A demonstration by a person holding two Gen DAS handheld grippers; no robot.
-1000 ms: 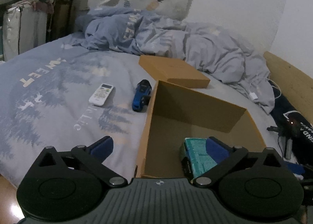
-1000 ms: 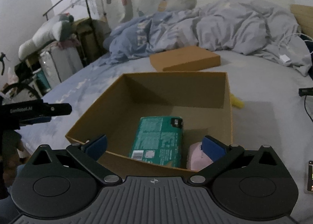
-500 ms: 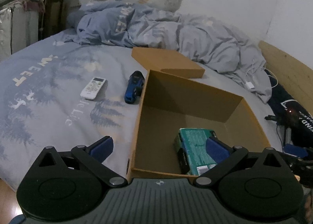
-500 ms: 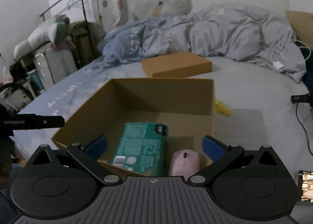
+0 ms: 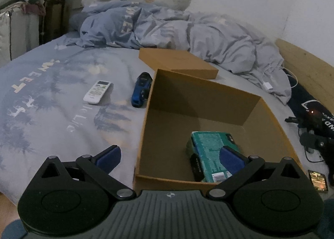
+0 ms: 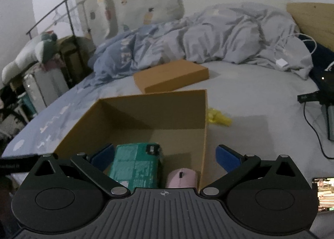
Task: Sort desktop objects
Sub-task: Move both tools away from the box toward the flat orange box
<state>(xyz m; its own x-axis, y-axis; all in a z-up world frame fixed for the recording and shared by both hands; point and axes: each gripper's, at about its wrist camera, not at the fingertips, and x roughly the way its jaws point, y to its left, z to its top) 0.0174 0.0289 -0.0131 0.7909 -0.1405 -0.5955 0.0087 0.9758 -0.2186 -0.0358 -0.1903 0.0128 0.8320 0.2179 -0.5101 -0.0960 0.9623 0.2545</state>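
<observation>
The open cardboard box [image 5: 210, 113] sits on the bed [image 5: 52, 113] at centre frame in the left wrist view. Inside it a green packet [image 5: 210, 151] lies flat near the front wall, its long axis running from the lower edge of the frame up toward the far wall. In the right wrist view the same green packet [image 6: 135, 164] sits at lower centre, and a pink computer mouse [image 6: 181, 178] lies just beside it to the right, its long axis pointing the same way.

Left of the box in the left wrist view a blue toy car [image 5: 141, 92] lies just beside the box wall, long axis running up the frame and slightly right. A white remote control [image 5: 98, 92] rests further left, tilted likewise. The box lid [image 5: 177, 62] lies behind the box. A yellow object [image 6: 218, 117] — too blurred to name — lies beside the box's right wall in the right wrist view.

The left hand-held gripper [image 5: 170, 156] hangs spread wide above the box's near left corner, one finger over the bed, the other over the packet. The right hand-held gripper [image 6: 165, 156] is also spread, empty, straddling the box's right wall.
</observation>
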